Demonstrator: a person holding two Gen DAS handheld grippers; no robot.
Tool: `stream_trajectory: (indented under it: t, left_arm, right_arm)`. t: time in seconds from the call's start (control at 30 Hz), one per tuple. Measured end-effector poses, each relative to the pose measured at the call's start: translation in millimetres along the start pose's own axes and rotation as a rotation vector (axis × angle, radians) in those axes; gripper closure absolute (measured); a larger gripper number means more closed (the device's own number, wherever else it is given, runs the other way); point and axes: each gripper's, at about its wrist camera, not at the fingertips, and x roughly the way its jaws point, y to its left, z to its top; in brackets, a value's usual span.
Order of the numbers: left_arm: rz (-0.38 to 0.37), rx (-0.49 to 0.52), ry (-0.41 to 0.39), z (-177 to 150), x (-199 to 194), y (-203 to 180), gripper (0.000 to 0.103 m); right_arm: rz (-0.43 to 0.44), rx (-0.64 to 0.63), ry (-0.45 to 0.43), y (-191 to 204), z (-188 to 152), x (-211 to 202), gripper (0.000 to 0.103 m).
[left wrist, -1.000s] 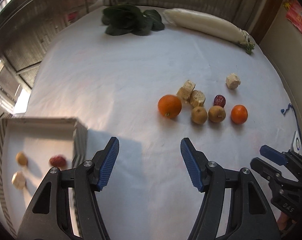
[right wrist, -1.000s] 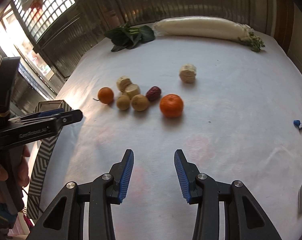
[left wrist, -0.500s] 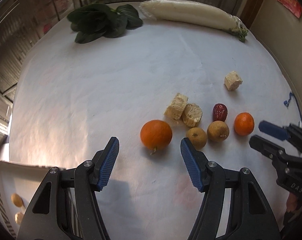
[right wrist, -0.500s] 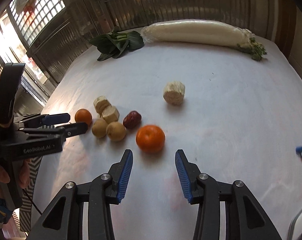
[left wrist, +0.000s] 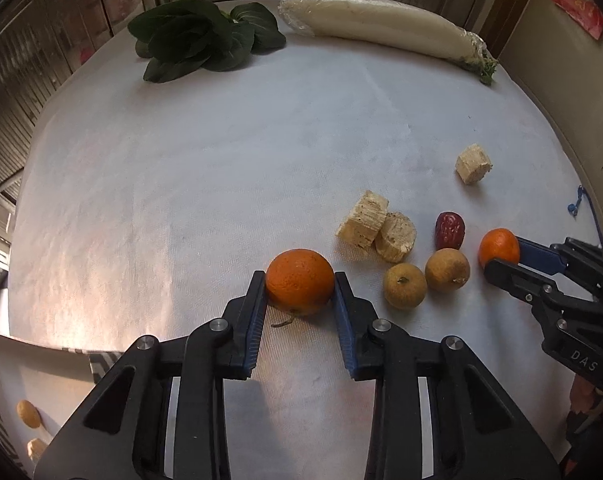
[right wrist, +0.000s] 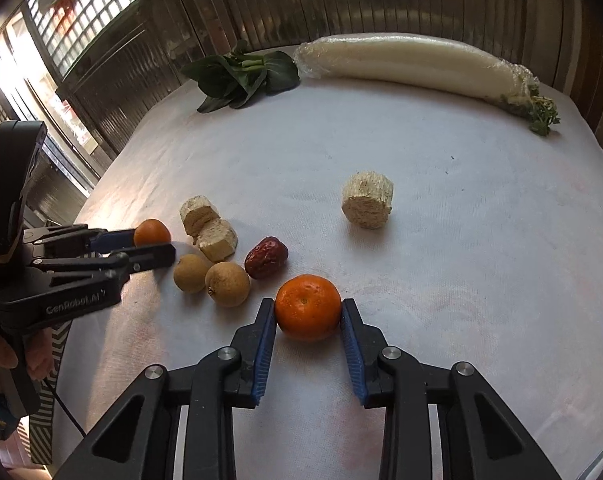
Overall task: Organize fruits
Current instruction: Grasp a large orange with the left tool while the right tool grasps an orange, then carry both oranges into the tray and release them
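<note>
L gripper (left wrist: 300, 280) pads touching orange (left wrist: 300, 281).

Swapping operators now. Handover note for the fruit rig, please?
Left gripper: fingers against both sides of the larger orange, which sits on the table cloth.
Right gripper: fingers flank the smaller orange, also on the cloth; contact unclear.
Between the oranges: two longans, a red date, two pale cut chunks; a third chunk lies apart.
Done: the box on the left holds a couple of small pieces.
Left: lift both oranges to the box, then the rest.
</note>
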Motion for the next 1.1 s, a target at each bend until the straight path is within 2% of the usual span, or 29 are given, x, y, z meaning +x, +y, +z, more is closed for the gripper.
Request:
stream_trajectory:
  t: [0.3, 0.5, 0.73, 1.1]
  left_arm:
    - [0.023, -0.028, -0.048, -18.3, -38.6, -4.0, 0.072]
    - [0.056, -0.043, -0.069, -37.8, -62.5, -4.8, 0.072]
    - [0.099, -0.087, -0.091, -64.6, -92.1, 11.8, 0.072]
    - [0.184, -0.198, -0.12, -108.1, -130.0, 64.0, 0.072]
  right_arm:
    - [0.016, 0.033, -0.027, 6.8, -15.7, -27.3, 0.072]
    - [0.021, 0.014, -0.034, 28.9, -24.9, -46.5, 0.072]
    - [0.068, -0.033, -0.039, 68.5, -31.6, -57.6, 0.072]
    - [0.158, -0.197, -0.025, 153.3, -36.2, -58.6, 0.072]
